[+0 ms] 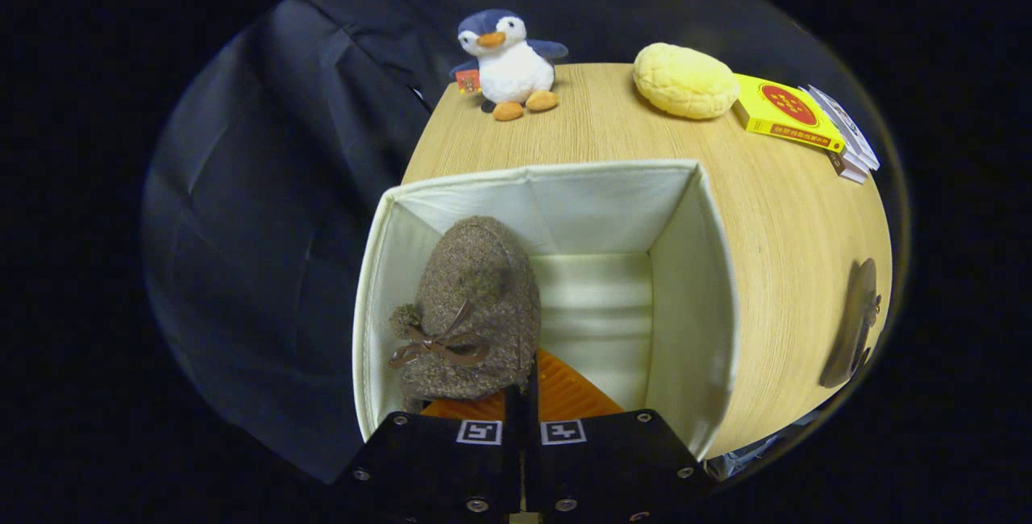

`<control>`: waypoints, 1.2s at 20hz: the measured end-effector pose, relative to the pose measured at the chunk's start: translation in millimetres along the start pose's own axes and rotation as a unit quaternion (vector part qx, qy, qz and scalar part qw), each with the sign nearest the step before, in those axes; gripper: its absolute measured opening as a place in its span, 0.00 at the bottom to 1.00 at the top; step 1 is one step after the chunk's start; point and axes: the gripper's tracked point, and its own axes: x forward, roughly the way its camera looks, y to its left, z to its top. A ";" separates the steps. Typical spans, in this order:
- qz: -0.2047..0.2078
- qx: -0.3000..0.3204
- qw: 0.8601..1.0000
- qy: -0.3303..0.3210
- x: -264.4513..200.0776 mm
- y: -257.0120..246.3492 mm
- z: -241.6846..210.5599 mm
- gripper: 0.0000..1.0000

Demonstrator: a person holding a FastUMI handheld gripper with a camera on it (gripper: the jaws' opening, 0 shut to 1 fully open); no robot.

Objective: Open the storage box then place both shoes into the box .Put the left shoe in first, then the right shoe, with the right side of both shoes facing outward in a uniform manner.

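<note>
Claw (pixel 522 407) pinched shut on brown shoe (pixel 472 310) heel, toe pointing away, inside storage box (pixel 713 266) by left wall.

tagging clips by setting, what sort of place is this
Probably a staged recording booth, not a lived-in room: black cloth wall, one wooden table with a plush penguin as a prop, gripper gripping a shoe over the box.
</note>
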 end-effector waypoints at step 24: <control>0.178 -0.134 0.972 -0.077 -124.5 8.8 0.9 0.97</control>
